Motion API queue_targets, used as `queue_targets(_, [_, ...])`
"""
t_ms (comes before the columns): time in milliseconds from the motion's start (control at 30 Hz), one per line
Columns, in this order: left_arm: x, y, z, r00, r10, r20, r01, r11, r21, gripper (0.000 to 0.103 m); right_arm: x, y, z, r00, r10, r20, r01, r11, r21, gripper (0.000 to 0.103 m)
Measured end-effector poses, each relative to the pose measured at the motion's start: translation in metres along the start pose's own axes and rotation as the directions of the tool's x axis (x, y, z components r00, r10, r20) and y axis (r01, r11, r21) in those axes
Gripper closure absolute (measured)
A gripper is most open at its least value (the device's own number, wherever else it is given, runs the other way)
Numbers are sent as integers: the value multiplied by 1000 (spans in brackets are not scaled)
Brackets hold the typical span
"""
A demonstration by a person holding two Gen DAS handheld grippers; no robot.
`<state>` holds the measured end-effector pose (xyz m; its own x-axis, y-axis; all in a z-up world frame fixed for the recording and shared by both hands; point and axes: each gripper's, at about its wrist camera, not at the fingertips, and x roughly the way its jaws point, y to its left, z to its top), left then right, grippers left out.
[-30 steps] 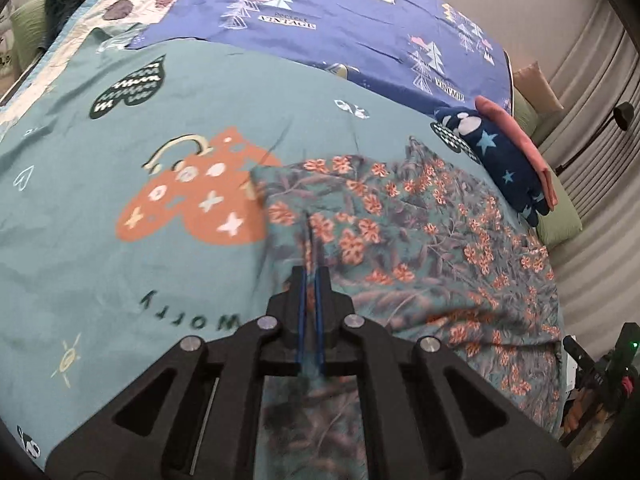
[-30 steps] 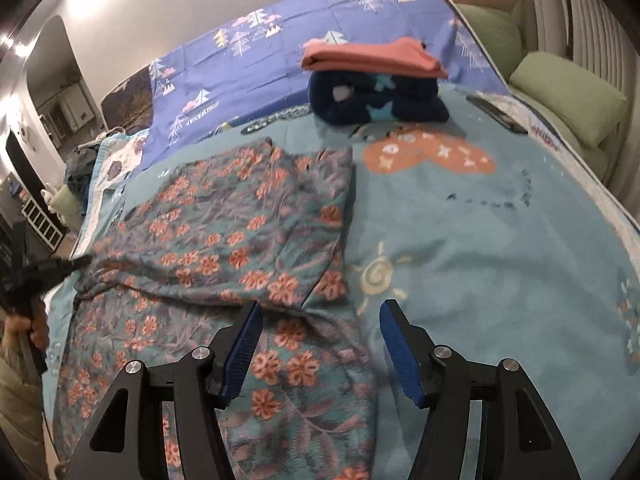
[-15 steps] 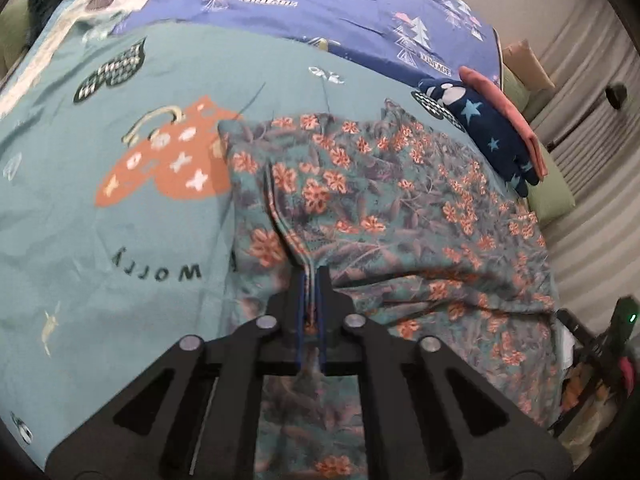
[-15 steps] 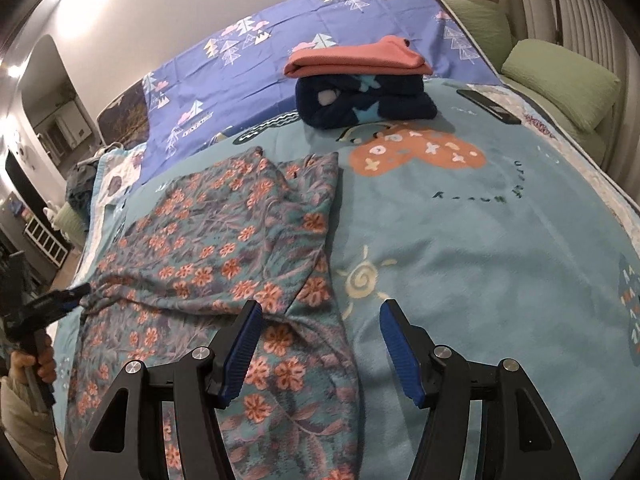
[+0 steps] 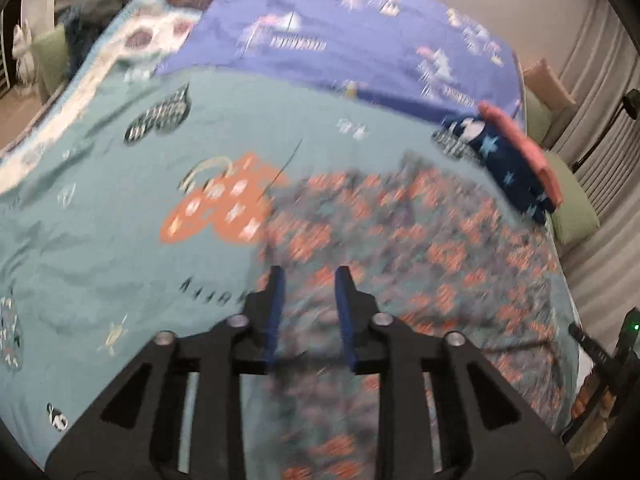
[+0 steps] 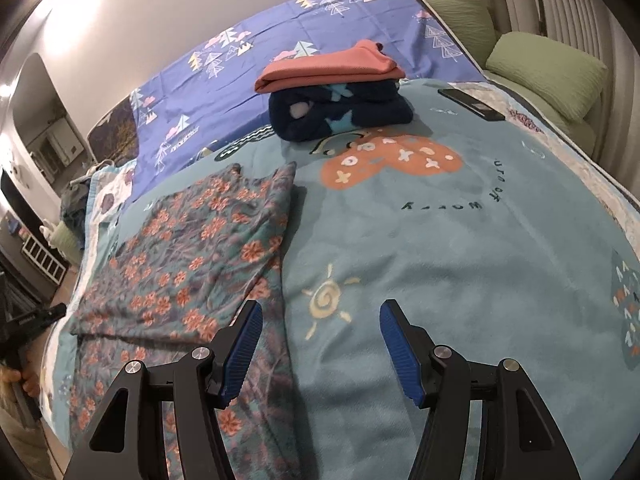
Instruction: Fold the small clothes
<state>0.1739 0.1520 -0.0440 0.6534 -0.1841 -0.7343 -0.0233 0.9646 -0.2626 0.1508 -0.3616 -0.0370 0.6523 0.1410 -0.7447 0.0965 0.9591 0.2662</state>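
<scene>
Left to right, as things lie now.

Left gripper (image 5: 308, 280): its jaws have just been opening and stand apart with a narrow gap. No cloth is pinched between them; the teal garment with orange-red flowers (image 6: 192, 248) lies under and beyond the tips. The left view is motion-blurred, so fine creases cannot be read there.

Garment: in the right view it lies on the teal fleece blanket with an orange heart print (image 6: 460, 240), from about 9 o'clock toward 11 o'clock. One half is laid over the other, with the upper layer's edge running across at about 8 o'clock. The lower layer sticks out past that edge toward 7 o'clock.

Right gripper (image 6: 320, 344): jaws wide apart, holding nothing, hovering over bare blanket just beside the garment's right edge.

Stack at 12 o'clock: a folded coral-pink cloth (image 6: 332, 68) on a folded navy fleece with pale stars (image 6: 340, 114), well apart from the garment.

Risks, as judgement:
- The released layer is loose and thin, so it could slide or spring back, and the edges do not look flush.
- A snagging pad on the withdrawing left gripper could drag the top layer and undo the fold.
- A next pinch catching only one layer would skew the following fold.
- The black phone-like slab (image 6: 470, 104) at 1 o'clock could be knocked during a wide sweep.
</scene>
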Motion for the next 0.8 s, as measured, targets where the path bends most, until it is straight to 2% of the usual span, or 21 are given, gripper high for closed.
queue_targets(33, [-1, -12, 5, 1000, -27, 11, 26, 999, 23, 69, 1, -1, 0, 1000, 6, -4, -6, 1000, -1, 41])
queue_targets(67, [0, -29, 12, 998, -69, 9, 69, 996, 57, 63, 3, -1, 0, 1000, 20, -8, -20, 1000, -4, 41])
queue_targets(133, [9, -75, 26, 984, -175, -36, 178, 975, 131, 51, 4, 1, -3, 998, 59, -12, -59, 998, -19, 41])
queue_targets(200, [29, -133, 37, 964, -250, -95, 265, 937, 225, 43, 5, 5, -7, 995, 98, -12, -98, 994, -38, 41])
queue_targets(300, [67, -214, 44, 933, -295, -208, 351, 874, 335, 40, 9, 12, -14, 989, 142, -27, -144, 987, -78, 40])
queue_targets(367, [93, -257, 42, 909, -306, -282, 397, 841, 367, 40, 12, 12, -16, 987, 153, -38, -156, 985, -74, 40])
queue_targets(400, [112, -286, 38, 891, -304, -337, 426, 817, 388, 40, 14, 11, -17, 986, 160, -41, -162, 985, -63, 40])
queue_targets(467, [137, -322, 30, 876, -264, -404, 435, 794, 425, 40, 16, 6, -18, 983, 175, -48, -177, 983, -47, 40])
queue_targets(567, [173, -369, 5, 888, -109, -448, 365, 759, 539, 40, 16, 1, -18, 980, 193, -45, -194, 980, -41, 40])
queue_targets(600, [185, -381, -3, 897, -44, -440, 324, 742, 587, 54, 15, 0, -19, 979, 199, -45, -201, 978, -47, 40])
queue_targets(633, [188, -384, -10, 899, -28, -437, 317, 731, 604, 76, 14, 0, -19, 978, 203, -43, -206, 977, -56, 40])
queue_targets(667, [193, -391, -13, 893, -14, -451, 318, 727, 609, 96, 13, 1, -21, 977, 210, -42, -213, 975, -69, 40])
queue_targets(733, [190, -397, -8, 895, -73, -441, 340, 750, 567, 97, 13, 4, -23, 971, 234, -44, -237, 967, -97, 38])
queue_targets(800, [187, -398, 6, 886, -161, -435, 382, 784, 489, 100, 16, 9, -25, 969, 241, -43, -245, 961, -128, 36])
